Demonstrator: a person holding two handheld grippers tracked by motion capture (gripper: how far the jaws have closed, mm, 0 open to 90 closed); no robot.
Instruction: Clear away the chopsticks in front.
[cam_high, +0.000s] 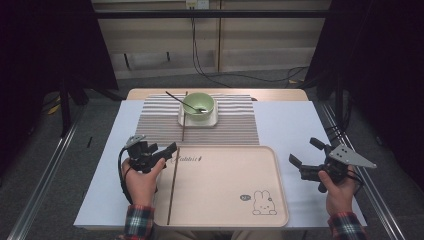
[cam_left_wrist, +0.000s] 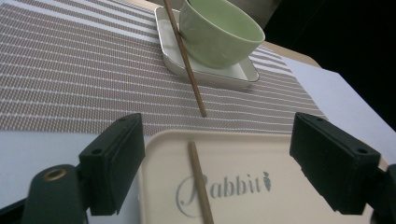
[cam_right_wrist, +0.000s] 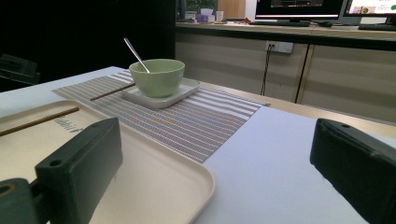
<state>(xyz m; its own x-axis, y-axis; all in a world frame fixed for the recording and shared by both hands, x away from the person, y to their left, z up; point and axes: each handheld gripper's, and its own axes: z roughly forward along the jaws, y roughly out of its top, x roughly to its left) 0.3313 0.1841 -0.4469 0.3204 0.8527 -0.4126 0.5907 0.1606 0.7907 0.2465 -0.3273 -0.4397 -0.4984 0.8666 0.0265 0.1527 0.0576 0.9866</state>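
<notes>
Left gripper (cam_high: 159, 152), jaws wide, at the tray's (cam_high: 280, 200) near-left corner over one chopstick (cam_high: 173, 186); right gripper (cam_high: 309, 159) wide, empty. Apparently the second chopstick (cam_left_wrist: 189, 70) leans on the far dish (cam_left_wrist: 233, 74); nudging could roll it.

Plaid sleeves (cam_high: 138, 220), black tongs (cam_high: 156, 152)
</notes>
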